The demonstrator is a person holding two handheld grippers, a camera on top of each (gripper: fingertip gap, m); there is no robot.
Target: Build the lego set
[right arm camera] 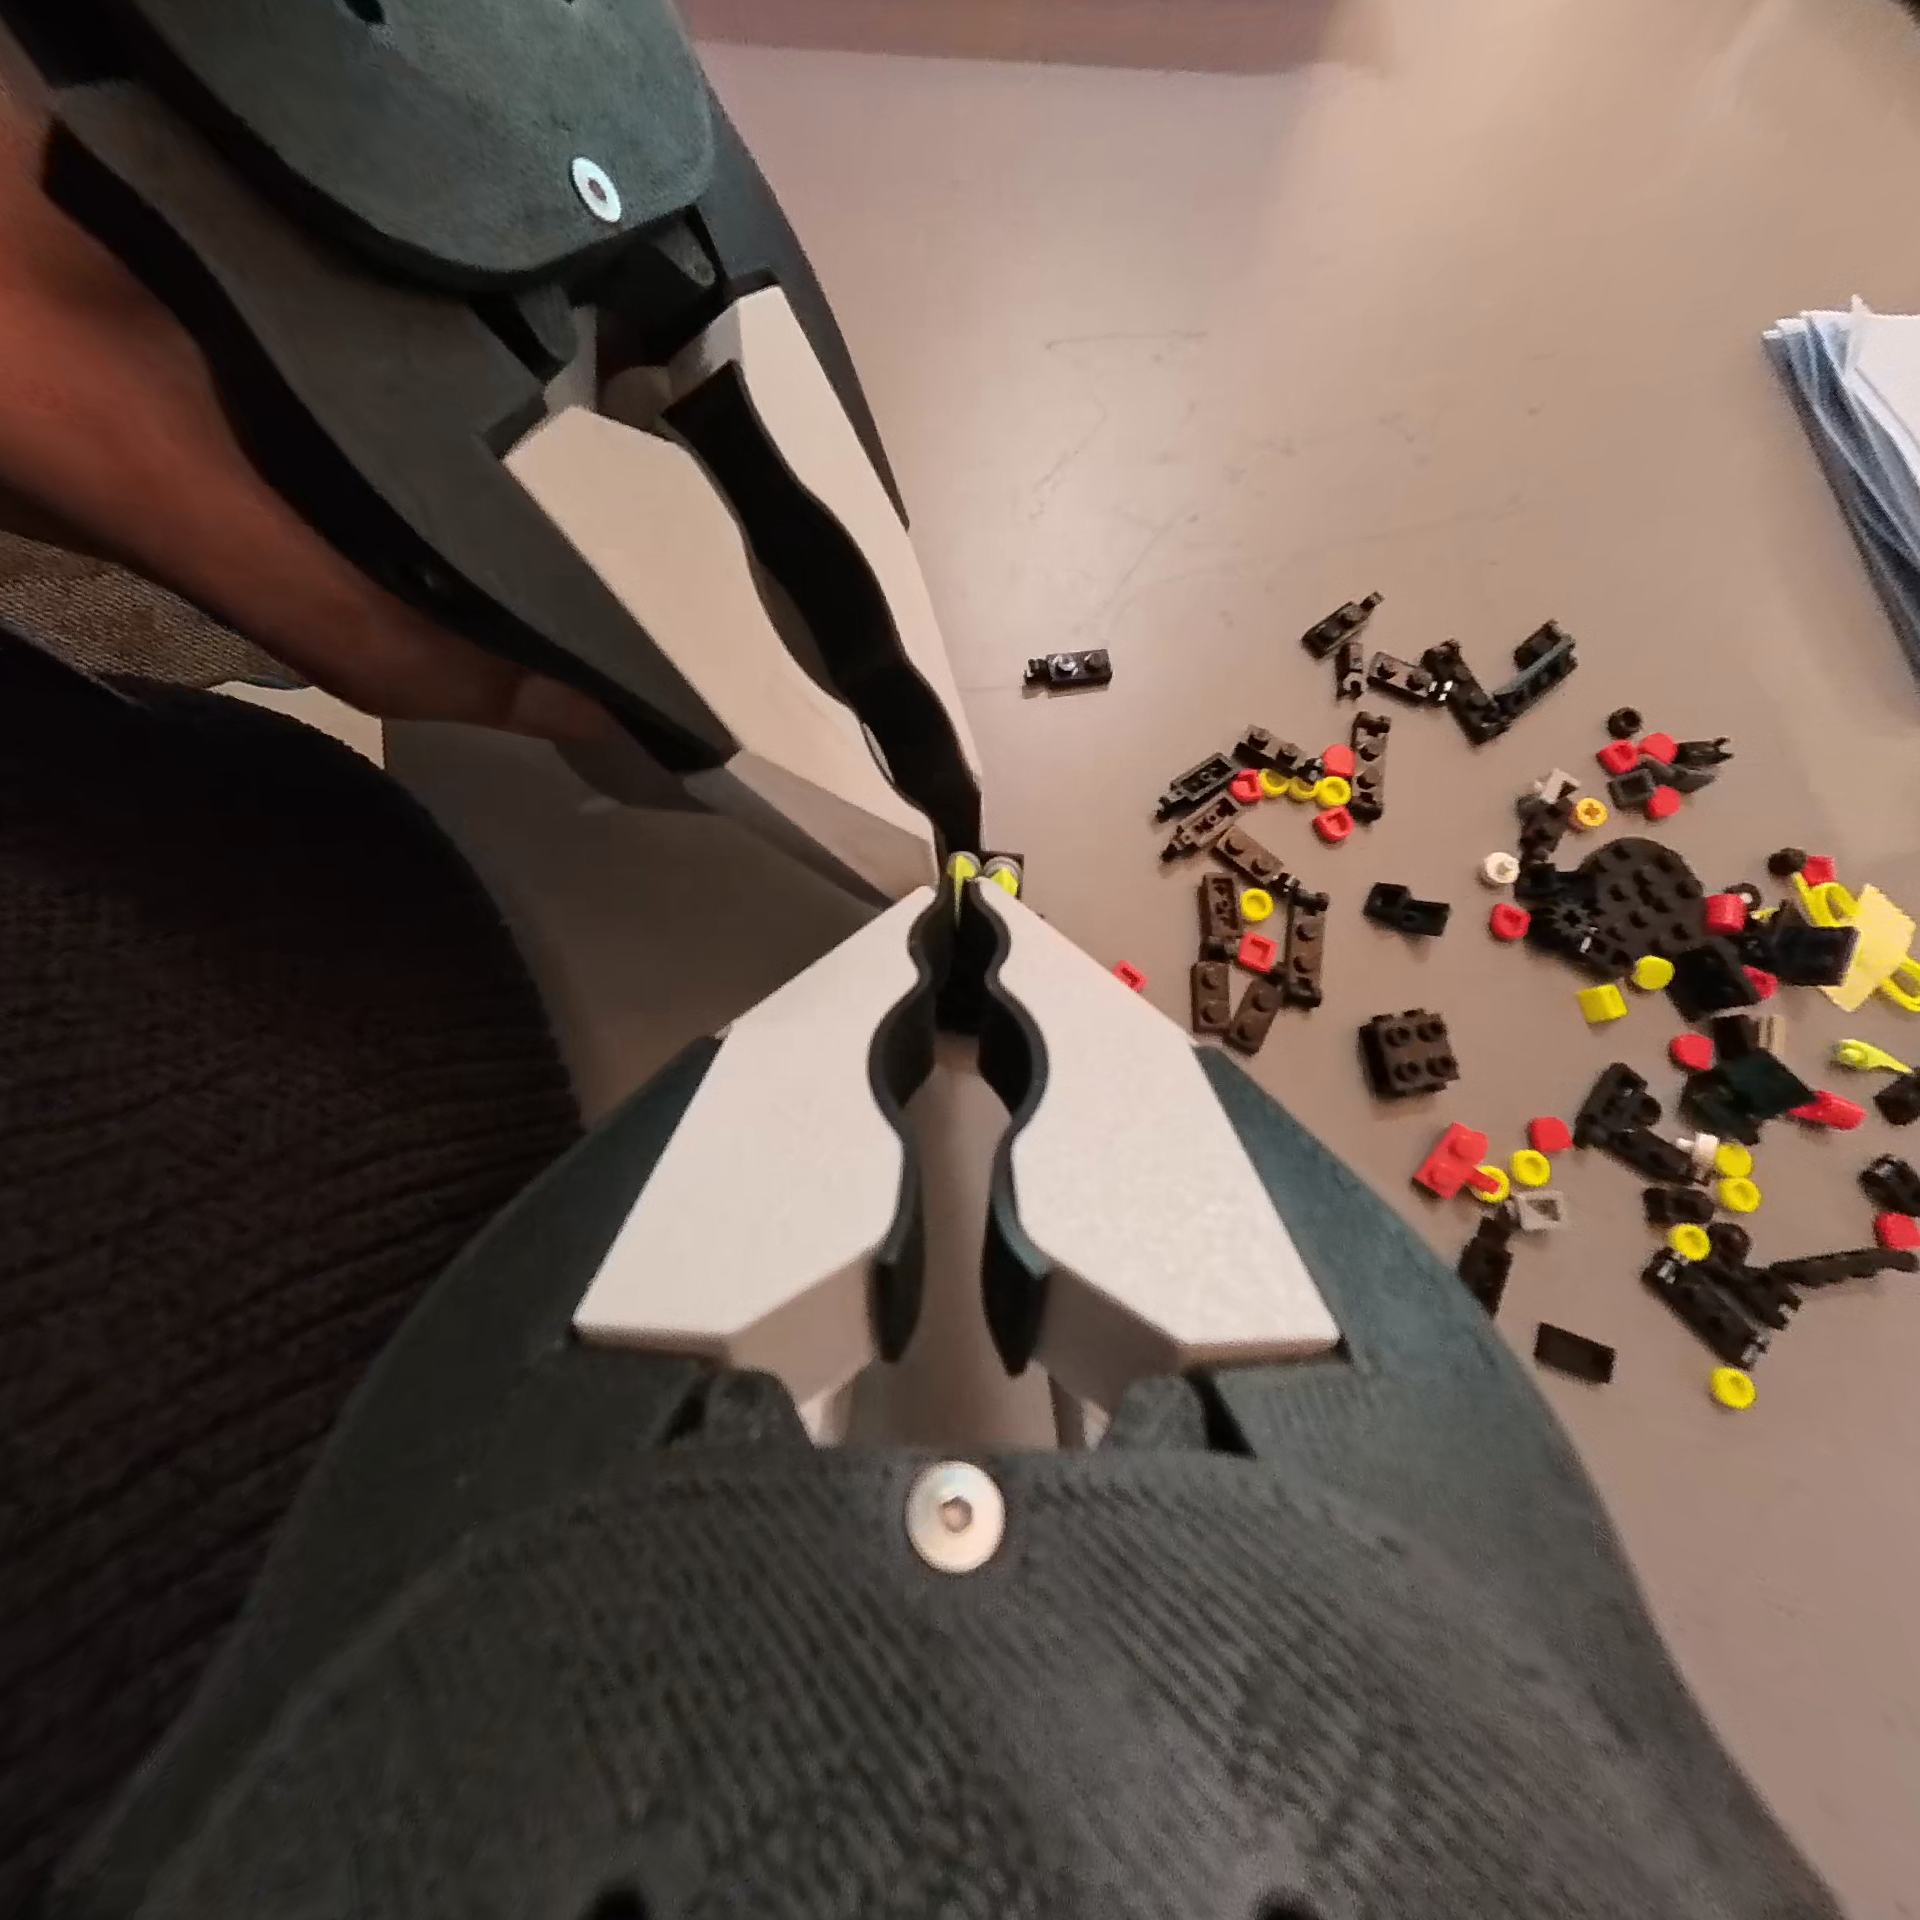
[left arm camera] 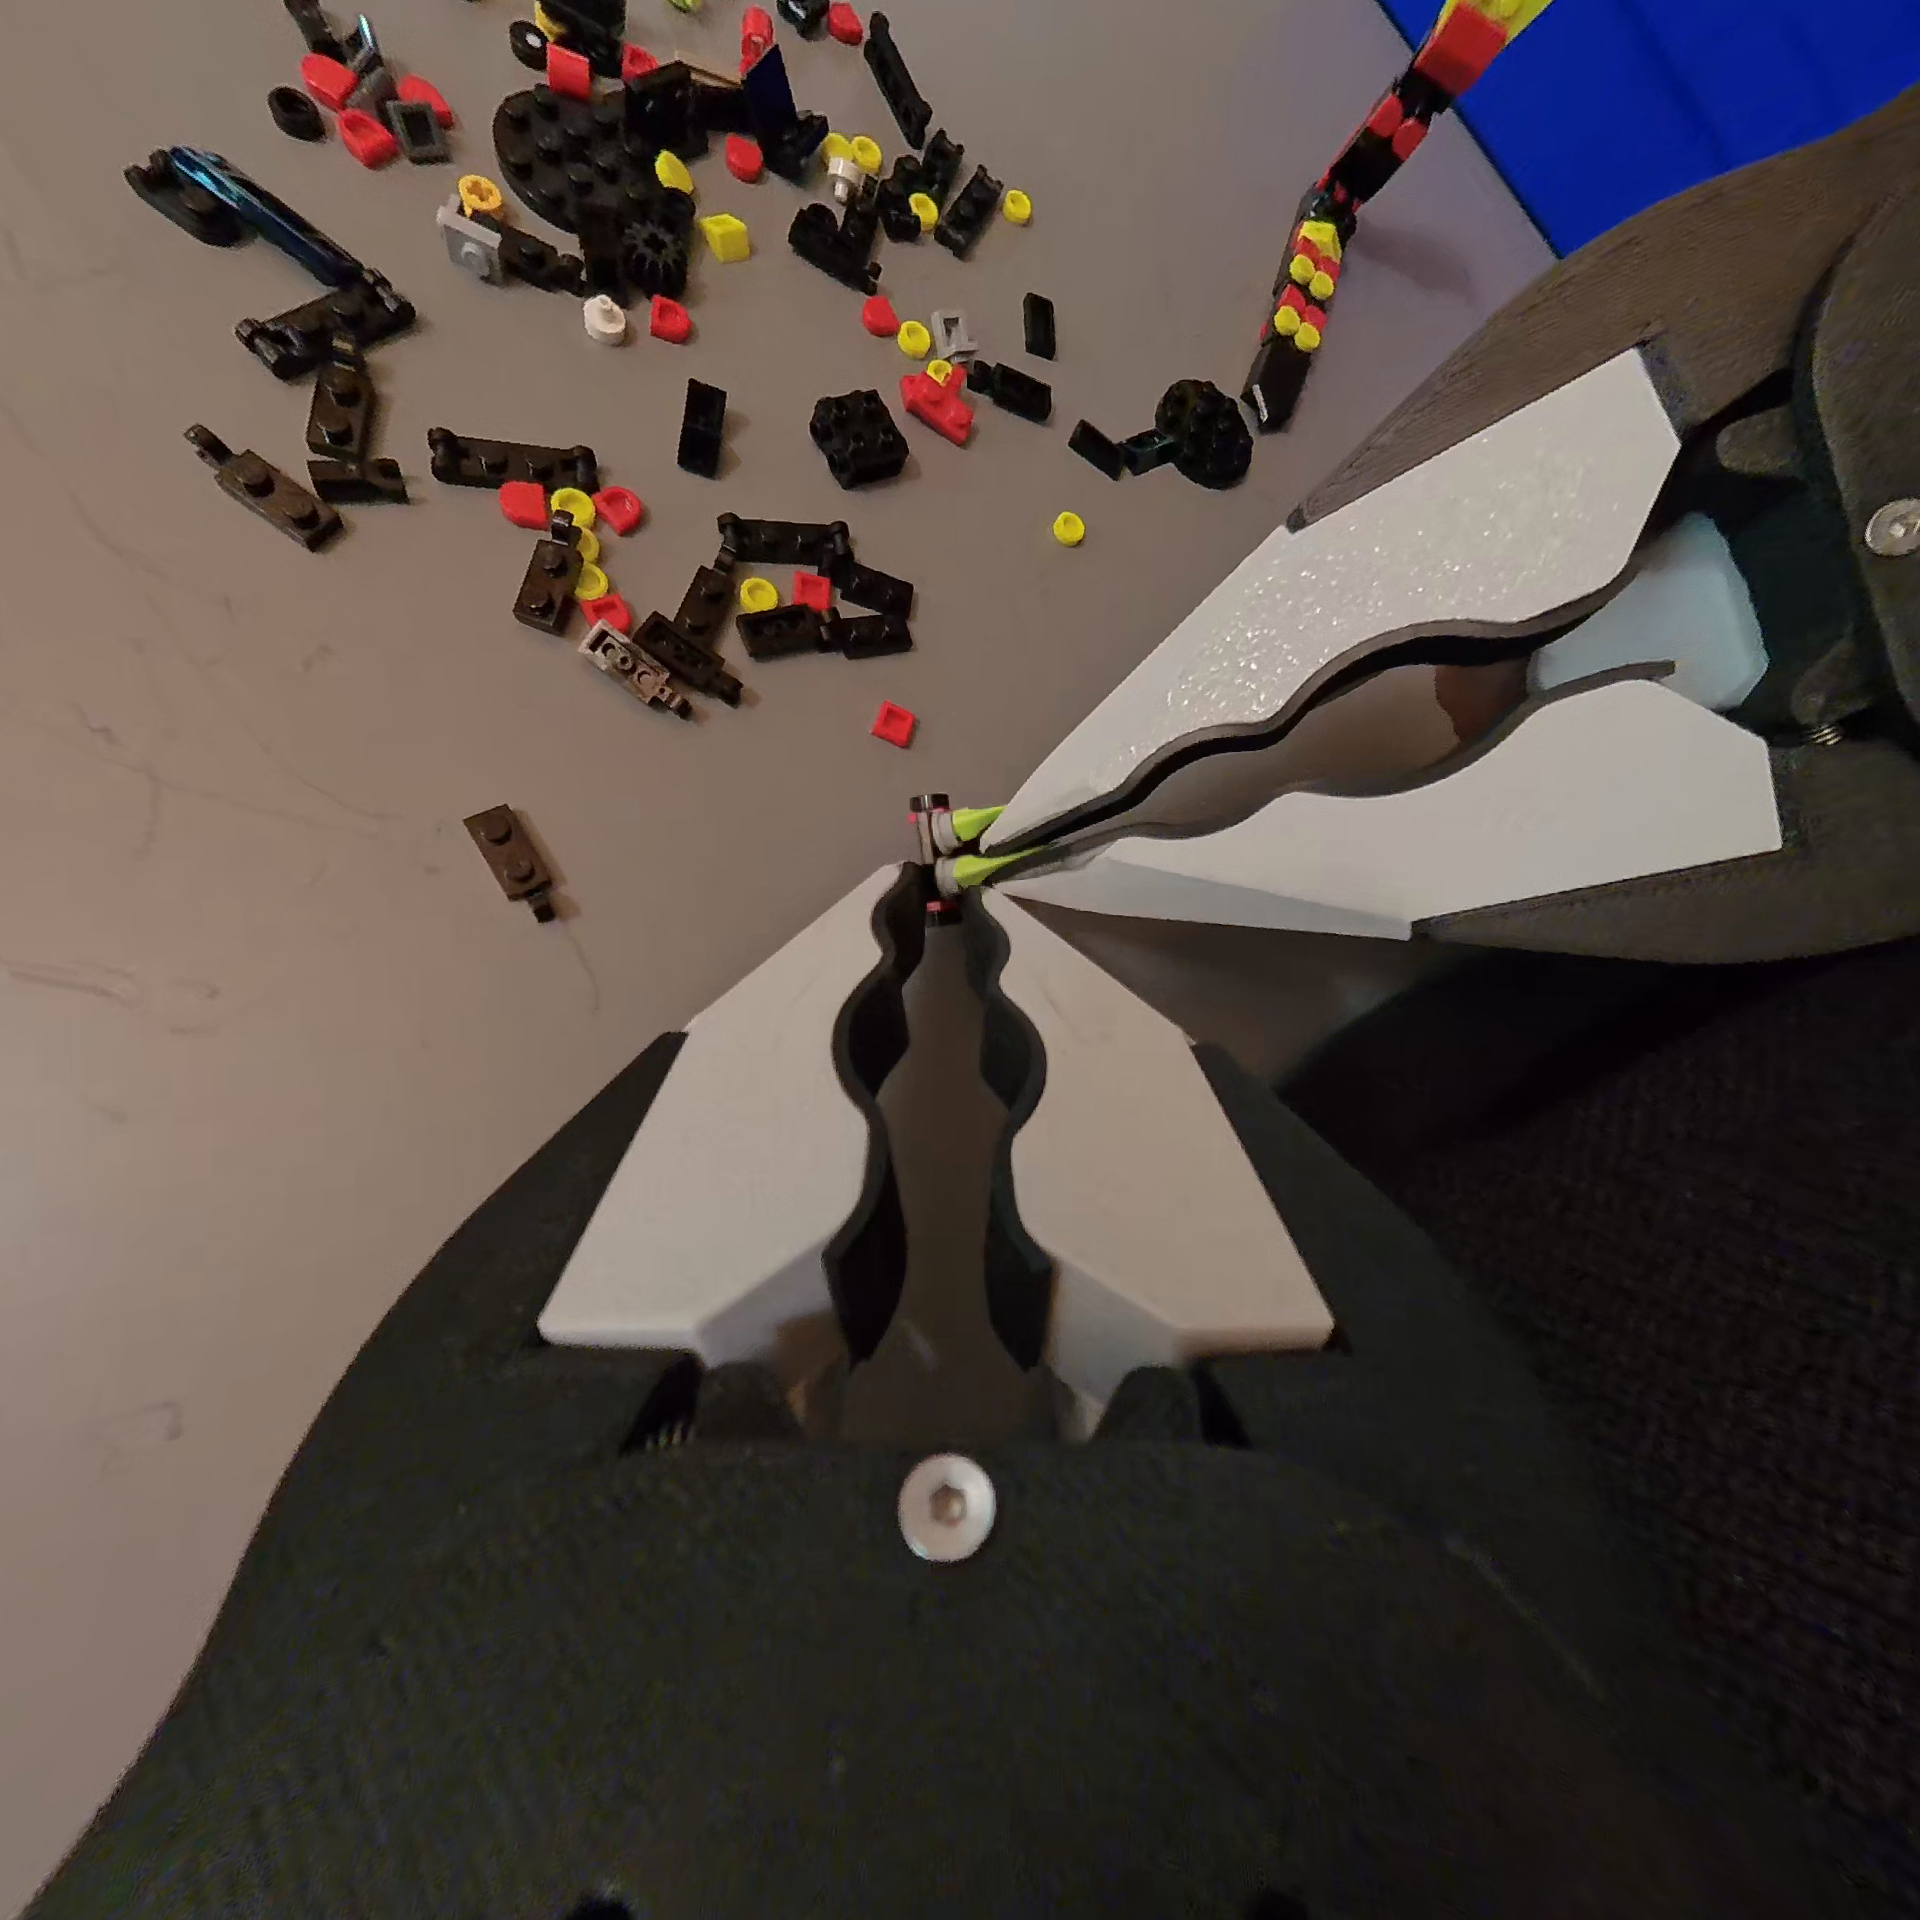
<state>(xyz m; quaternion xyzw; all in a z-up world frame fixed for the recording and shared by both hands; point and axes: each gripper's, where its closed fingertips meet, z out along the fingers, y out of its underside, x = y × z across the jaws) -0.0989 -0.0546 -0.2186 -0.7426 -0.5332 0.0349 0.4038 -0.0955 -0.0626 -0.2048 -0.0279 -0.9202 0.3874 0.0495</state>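
Note:
My left gripper (left arm camera: 940,899) is shut on a small black piece with red rings (left arm camera: 928,831), held above the table. My right gripper (left arm camera: 997,847) comes in from the right and is shut on two lime green spikes (left arm camera: 971,844) with grey bases that meet the black piece. In the right wrist view, my right gripper (right arm camera: 961,909) pinches the lime spikes (right arm camera: 971,881), and the left gripper (right arm camera: 961,831) reaches in from the upper left, tip to tip. Loose black, red and yellow bricks (left arm camera: 665,582) lie scattered on the grey table (left arm camera: 208,1039).
A long black, red and yellow partial build (left arm camera: 1314,270) lies at the far right beside a blue object (left arm camera: 1621,114). A black 2x2 brick (right arm camera: 1408,1052), a round black plate (right arm camera: 1631,904) and a lone dark plate (right arm camera: 1067,668) lie nearby. Papers (right arm camera: 1860,436) sit far right. A hand (right arm camera: 260,540) holds the left gripper. The grippers are tip to tip, or close to it. The lone dark plate (right arm camera: 1067,668) sits 7 centimetres or so from the ends of my left fingers. It is also in sight in the left wrist view (left arm camera: 525,867).

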